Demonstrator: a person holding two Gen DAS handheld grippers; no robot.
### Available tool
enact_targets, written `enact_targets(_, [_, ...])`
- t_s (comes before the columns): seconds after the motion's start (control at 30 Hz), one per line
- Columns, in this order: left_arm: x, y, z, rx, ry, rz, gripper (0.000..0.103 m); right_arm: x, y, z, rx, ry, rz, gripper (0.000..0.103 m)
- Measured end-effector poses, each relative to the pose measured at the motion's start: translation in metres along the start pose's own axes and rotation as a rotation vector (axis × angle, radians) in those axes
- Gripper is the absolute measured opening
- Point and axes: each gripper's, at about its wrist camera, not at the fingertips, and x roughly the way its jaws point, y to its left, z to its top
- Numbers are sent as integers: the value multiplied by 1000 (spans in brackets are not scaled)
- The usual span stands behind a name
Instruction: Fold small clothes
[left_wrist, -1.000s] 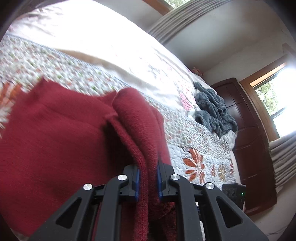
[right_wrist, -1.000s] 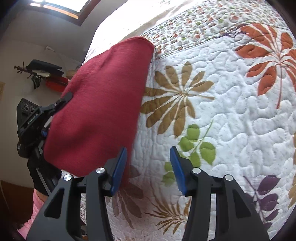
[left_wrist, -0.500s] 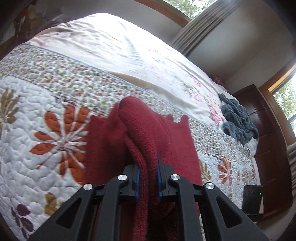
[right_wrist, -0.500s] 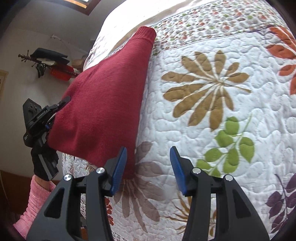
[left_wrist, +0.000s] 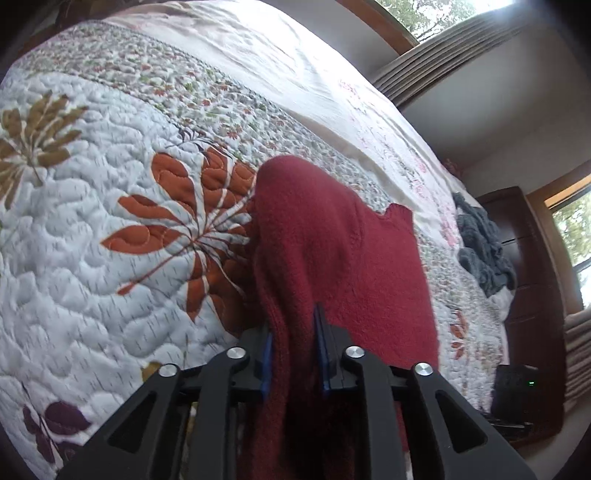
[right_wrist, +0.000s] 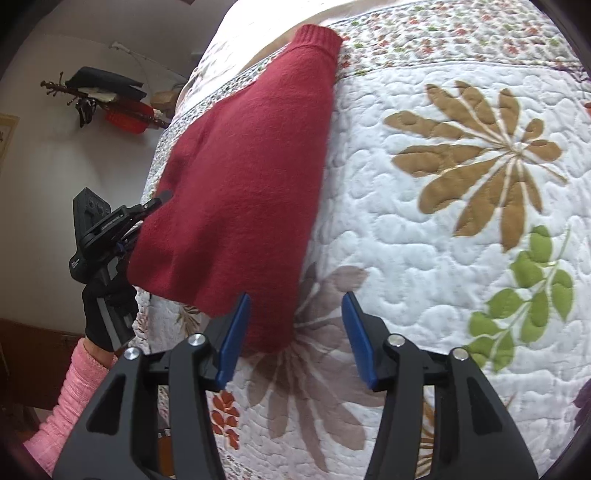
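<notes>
A small dark red knit sweater (left_wrist: 340, 251) lies on a quilted floral bedspread (left_wrist: 92, 258). My left gripper (left_wrist: 293, 354) is shut on a bunched edge of it, the fabric rising between the blue pads. From the right wrist view the red sweater (right_wrist: 251, 192) lies flat and stretched, its ribbed end at the top. The left gripper (right_wrist: 122, 225) holds its left edge there, with a gloved hand (right_wrist: 107, 310) below it. My right gripper (right_wrist: 295, 339) is open with nothing between its pads, just beside the sweater's near corner.
A grey garment (left_wrist: 480, 247) lies heaped near the far end of the bed. A dark wooden dresser (left_wrist: 532, 295) stands beyond it, by a curtained window. A pink sleeve (right_wrist: 66, 402) shows at lower left. Bare quilt (right_wrist: 461, 240) spreads right of the sweater.
The left gripper has pulled back with the sweater's edge, so the garment now lies flatter and further down the quilt. The right gripper stays open, now closer to the sweater's near corner.
</notes>
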Motion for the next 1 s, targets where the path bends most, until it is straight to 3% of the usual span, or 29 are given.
enact_targets(0.17, [-33,-7,-18,31,-3,-36,34,14,17,6,12,25,47,72])
enact_targets(0.33, [-56,-12,-46,49,-7,-64,40,41,26,7,48,76,45,74])
enact_targets(0.4, [-57,-16,-55,61,1,-62,40,49,22,9,72,104,43,67])
enact_targets(0.47, [-53,-21,-60,86,12,-39,38,55,21,10,92,122,47,47])
enact_targets(0.5, [-49,-23,-61,97,17,-10,32,53,22,11,95,121,33,41])
enact_targets(0.53, [-46,-22,-62,106,24,11,19,50,21,12,95,117,38,28])
enact_targets(0.57, [-43,-20,-63,101,31,6,16,45,21,13,99,111,62,23])
enact_targets(0.63, [-42,-14,-63,64,29,-8,13,31,23,12,81,86,88,20])
enact_targets(0.77, [-40,-8,-67,41,33,-39,12,15,25,10,35,61,44,18])
enact_targets(1.0, [-17,15,-78,11,67,-6,11,47,2,-2,82,104,17,18])
